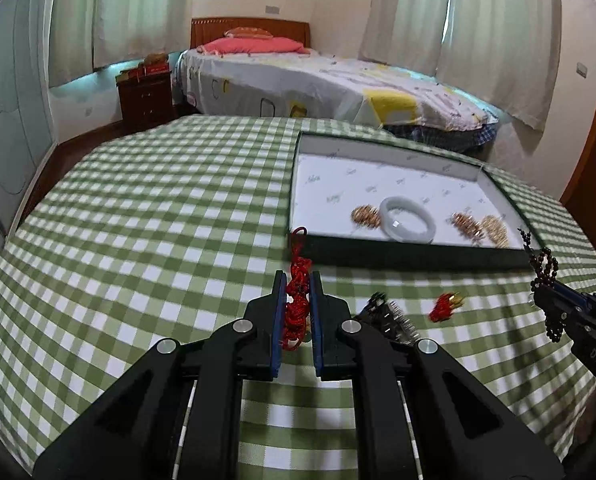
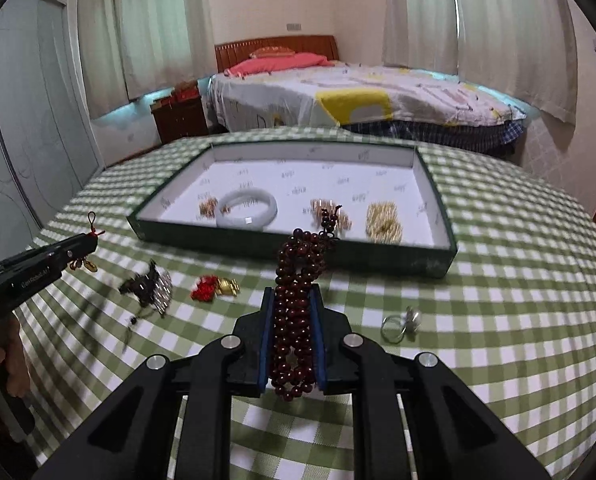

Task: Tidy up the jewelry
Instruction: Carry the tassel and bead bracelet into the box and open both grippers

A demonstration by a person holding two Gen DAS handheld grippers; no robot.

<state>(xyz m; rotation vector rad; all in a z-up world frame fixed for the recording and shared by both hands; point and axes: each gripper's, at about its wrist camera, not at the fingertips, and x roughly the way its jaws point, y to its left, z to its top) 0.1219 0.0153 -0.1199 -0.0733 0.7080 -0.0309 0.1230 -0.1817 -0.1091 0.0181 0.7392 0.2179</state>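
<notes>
Right tool point(image 2: 291, 300) grips beads point(image 2: 298, 280); tray point(image 2: 145, 226) holds bangle point(image 2: 246, 208) (pale).

I read "DAS" in pale letters on the black body of the right gripper point(image 1: 554, 294). A printed line on the left gripper point(image 2: 93, 240) is too blurred to read. The tray point(image 2: 233, 236) lining's small repeated marks stay illegible.

You get soft daylight through the curtains point(image 1: 498, 20) far beyond the jaws; jewelry ahead smears with motion blur, fisheye edges bend darkly.
</notes>
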